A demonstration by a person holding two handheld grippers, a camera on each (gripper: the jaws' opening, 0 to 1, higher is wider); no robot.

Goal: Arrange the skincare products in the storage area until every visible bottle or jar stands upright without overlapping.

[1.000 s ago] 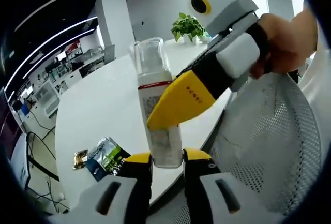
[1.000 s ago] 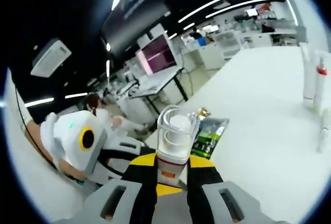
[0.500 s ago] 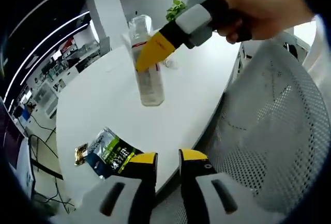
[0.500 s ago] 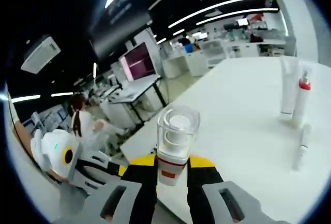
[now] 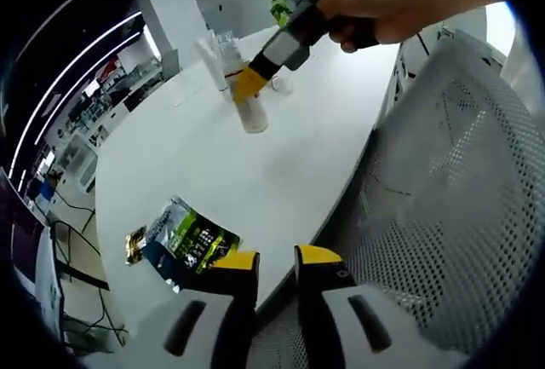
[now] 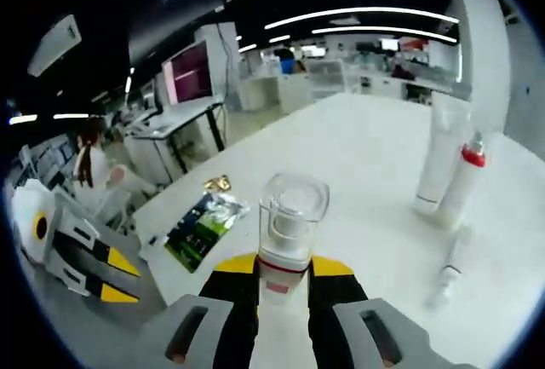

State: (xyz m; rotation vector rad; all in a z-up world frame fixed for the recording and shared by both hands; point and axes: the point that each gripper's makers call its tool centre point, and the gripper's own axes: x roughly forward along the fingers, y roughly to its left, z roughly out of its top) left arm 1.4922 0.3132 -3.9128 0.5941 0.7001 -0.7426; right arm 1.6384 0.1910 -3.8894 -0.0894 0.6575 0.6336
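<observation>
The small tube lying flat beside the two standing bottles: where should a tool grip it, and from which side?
Probably mid-body on the small tube, from above, jaws across its narrow width: it lies flat on the table, one end near the standing bottles.

3 bottles: pump bottle (image 6: 292,226), white tube (image 6: 439,167), red-collar bottle (image 6: 462,185). 1 fallen tube (image 6: 449,273), 1 sachet (image 6: 201,227).

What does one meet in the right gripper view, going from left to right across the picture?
The left tool, then the green sachet, then the clear-capped bottle held in the right tool, then the small tube lying on the table, then the red-collared bottle.
</observation>
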